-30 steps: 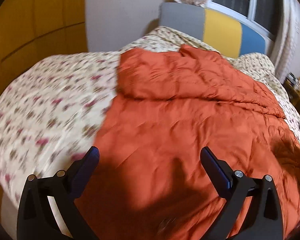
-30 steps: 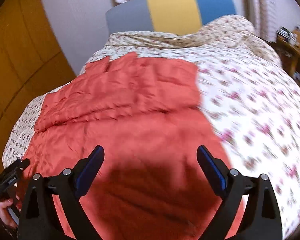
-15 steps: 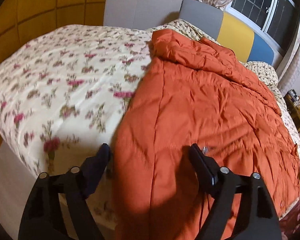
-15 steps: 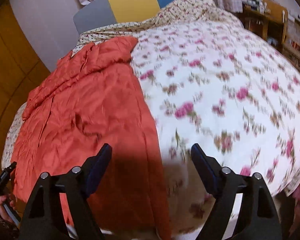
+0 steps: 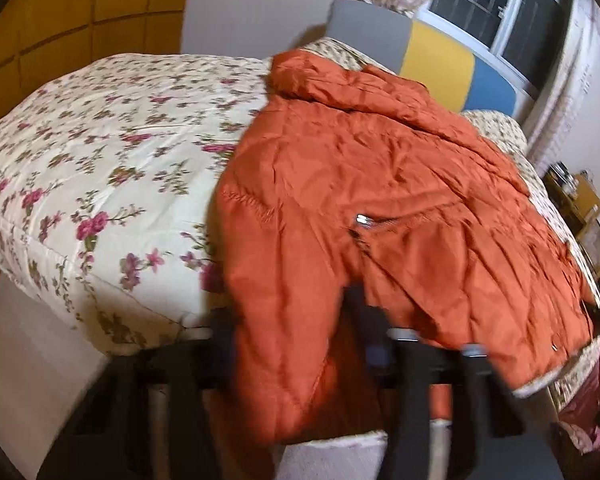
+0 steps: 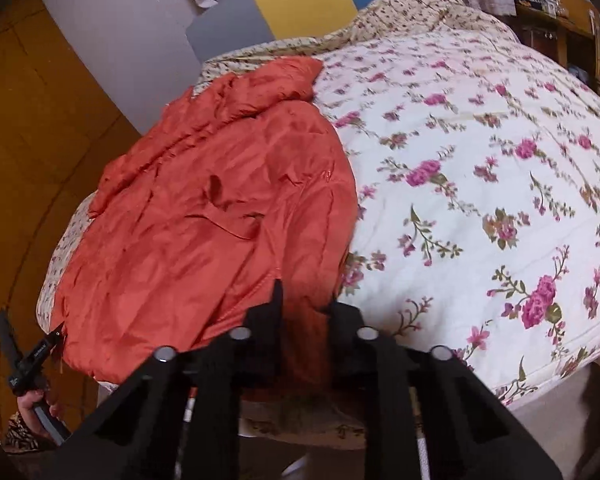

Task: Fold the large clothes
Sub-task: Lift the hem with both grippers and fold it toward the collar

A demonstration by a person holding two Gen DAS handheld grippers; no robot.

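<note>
both claws (image 5: 292, 320) (image 6: 304, 312) straddle the orange jacket's (image 5: 380, 184) hem.

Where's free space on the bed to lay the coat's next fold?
Free: the floral quilt between the orange coat and the far desk; also quilt toward the yellow wall. Crowded: the near bed edge, where both grippers meet the coat hem.

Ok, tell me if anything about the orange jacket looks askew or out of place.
The orange padded jacket lies crooked on the floral quilt: its hem hangs over the bed's near edge, and its far end is bunched in a rumpled heap. No damage shows.
</note>
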